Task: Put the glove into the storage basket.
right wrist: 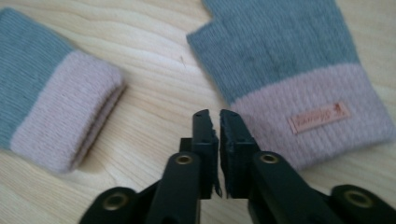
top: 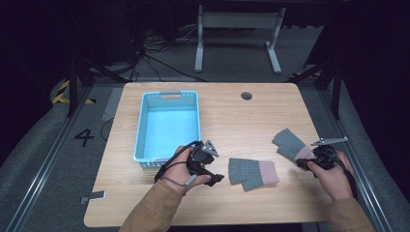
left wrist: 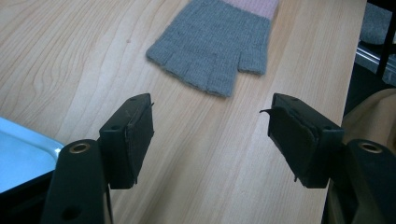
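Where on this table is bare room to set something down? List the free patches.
Free: the broad wood strip from the blue basket past the round hole to the table edge, and the near strip before both hands. Crowded: between the left gripper and right gripper, where the middle glove and the right glove lie.
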